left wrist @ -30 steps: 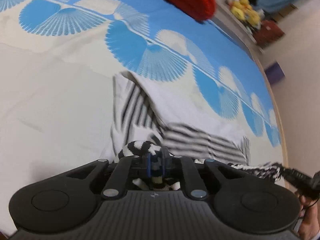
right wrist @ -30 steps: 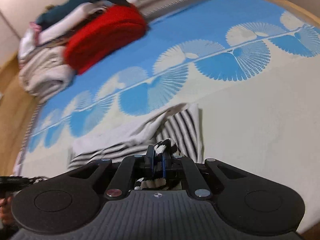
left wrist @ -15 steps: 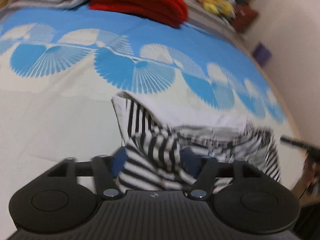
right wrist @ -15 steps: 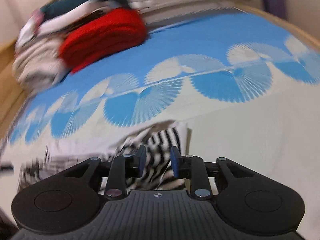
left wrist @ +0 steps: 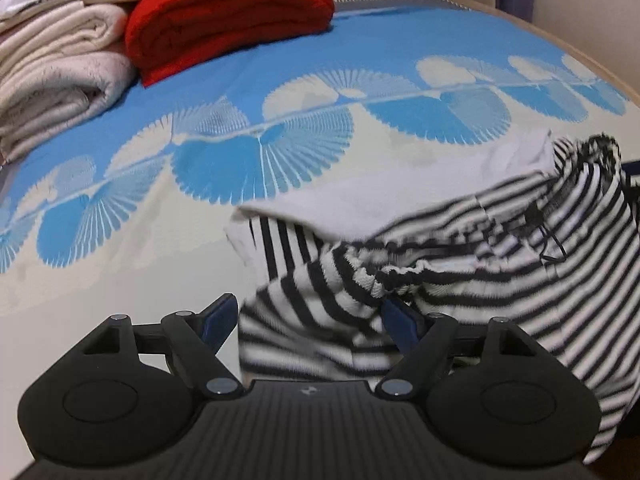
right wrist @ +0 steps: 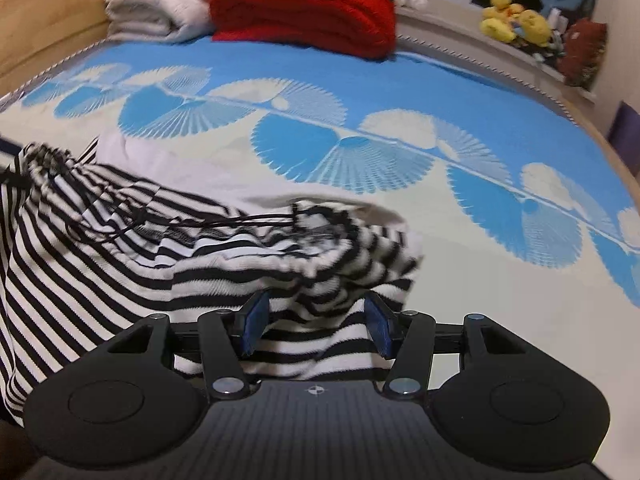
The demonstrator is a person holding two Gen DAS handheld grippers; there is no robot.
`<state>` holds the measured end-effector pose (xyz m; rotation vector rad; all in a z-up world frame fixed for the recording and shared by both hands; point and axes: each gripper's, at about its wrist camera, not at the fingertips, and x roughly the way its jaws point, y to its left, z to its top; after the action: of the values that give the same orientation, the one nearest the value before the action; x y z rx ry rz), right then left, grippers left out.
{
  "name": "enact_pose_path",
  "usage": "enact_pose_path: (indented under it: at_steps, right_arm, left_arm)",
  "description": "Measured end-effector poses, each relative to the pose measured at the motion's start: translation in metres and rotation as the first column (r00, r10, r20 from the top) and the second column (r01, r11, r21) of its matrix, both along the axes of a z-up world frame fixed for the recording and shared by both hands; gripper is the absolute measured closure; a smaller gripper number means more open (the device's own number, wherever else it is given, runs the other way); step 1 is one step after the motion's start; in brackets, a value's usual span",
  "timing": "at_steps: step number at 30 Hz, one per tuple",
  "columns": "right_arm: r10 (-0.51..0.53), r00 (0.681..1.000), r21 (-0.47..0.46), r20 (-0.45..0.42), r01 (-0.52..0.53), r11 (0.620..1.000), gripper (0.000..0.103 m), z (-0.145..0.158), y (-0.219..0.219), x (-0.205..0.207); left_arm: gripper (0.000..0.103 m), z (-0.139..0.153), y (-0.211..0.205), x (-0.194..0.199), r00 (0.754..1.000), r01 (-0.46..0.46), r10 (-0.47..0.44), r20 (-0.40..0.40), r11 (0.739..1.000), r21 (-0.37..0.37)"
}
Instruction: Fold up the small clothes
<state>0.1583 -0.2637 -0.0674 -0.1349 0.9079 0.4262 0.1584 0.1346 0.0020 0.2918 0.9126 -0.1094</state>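
We see a small garment point(left wrist: 472, 264) lying crumpled on the bed point(left wrist: 120, 248), on the cream part of a cover printed with blue and white fans. It is knit cloth with black and white stripes outside and a plain white inside that shows where a flap is turned back toward the far side. A gathered, ribbed edge bunches in the middle, and a thin black cord runs across the folds. Parts of it are blurred. Our left gripper point(left wrist: 310, 320) has its fingers point(left wrist: 218, 316) wide and opening; the striped cloth lies between them, close against the right finger but clear of the left, so nothing is clamped. Our right gripper point(right wrist: 318, 324) is also opening, its blue fingers point(right wrist: 256, 322) set moderately apart with the striped hem point(right wrist: 320, 332) between them, and the pads do not pinch it. At the far end of the bed sit a folded red blanket point(left wrist: 228, 12) and cream towels point(left wrist: 52, 80) side by side.
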Motion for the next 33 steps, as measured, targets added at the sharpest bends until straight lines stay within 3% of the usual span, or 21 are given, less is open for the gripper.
enact_pose_path:
  at_steps: [4, 5, 7, 9, 12, 16, 19, 21, 25, 33]
  right_arm:
    - [-0.010, 1.000, -0.009, -0.010, 0.010, 1.000, 0.049, -0.005, 0.008, 0.013]
    - [-0.015, 1.000, -0.014, -0.010, 0.014, 1.000, 0.050, -0.006, 0.009, 0.017]
    - [-0.021, 1.000, -0.029, -0.002, 0.021, 0.999, 0.050, -0.009, 0.011, 0.025]
    - [-0.039, 0.999, -0.032, 0.001, 0.039, 0.999, 0.050, -0.011, 0.011, 0.033]
    - [-0.057, 0.998, -0.041, 0.006, 0.057, 0.998, 0.055, -0.017, 0.010, 0.043]
    - [-0.054, 0.999, -0.045, -0.004, 0.054, 0.998, 0.073, -0.025, 0.013, 0.054]
    - [-0.058, 0.998, -0.021, 0.009, 0.058, 0.998, 0.092, -0.024, 0.014, 0.061]
    - [-0.098, 0.994, -0.011, 0.052, 0.098, 0.995, 0.095, -0.015, 0.013, 0.064]
    - [-0.228, 0.955, 0.139, 0.188, 0.204, 0.969, 0.095, 0.018, -0.004, 0.070]
    - [-0.254, 0.945, 0.062, 0.205, 0.247, 0.967, 0.095, -0.003, 0.017, 0.102]
  left_arm:
    - [0.022, -0.001, -0.003, 0.014, 1.000, 0.011, -0.011, 0.004, 1.000, -0.016]
    - [0.027, -0.003, -0.003, 0.018, 1.000, 0.015, -0.015, -0.001, 1.000, -0.022]
    - [0.044, -0.006, -0.002, 0.026, 1.000, 0.024, -0.025, -0.016, 0.999, -0.041]
    - [0.079, -0.007, 0.000, 0.033, 0.999, 0.026, -0.027, -0.021, 0.998, -0.064]
    - [0.090, -0.001, 0.008, 0.044, 1.000, -0.020, 0.021, 0.007, 0.995, -0.100]
    - [0.092, 0.012, 0.029, 0.058, 0.985, -0.152, 0.164, 0.050, 0.971, -0.187]
    - [0.096, 0.017, 0.037, 0.067, 0.969, -0.218, 0.236, 0.069, 0.954, -0.208]
    - [0.100, 0.020, 0.038, 0.072, 0.958, -0.248, 0.270, 0.100, 0.950, -0.188]
    - [0.100, 0.030, 0.040, 0.081, 0.935, -0.274, 0.314, 0.165, 0.935, -0.227]
    - [0.100, 0.026, 0.038, 0.106, 0.904, -0.318, 0.367, 0.220, 0.921, -0.226]
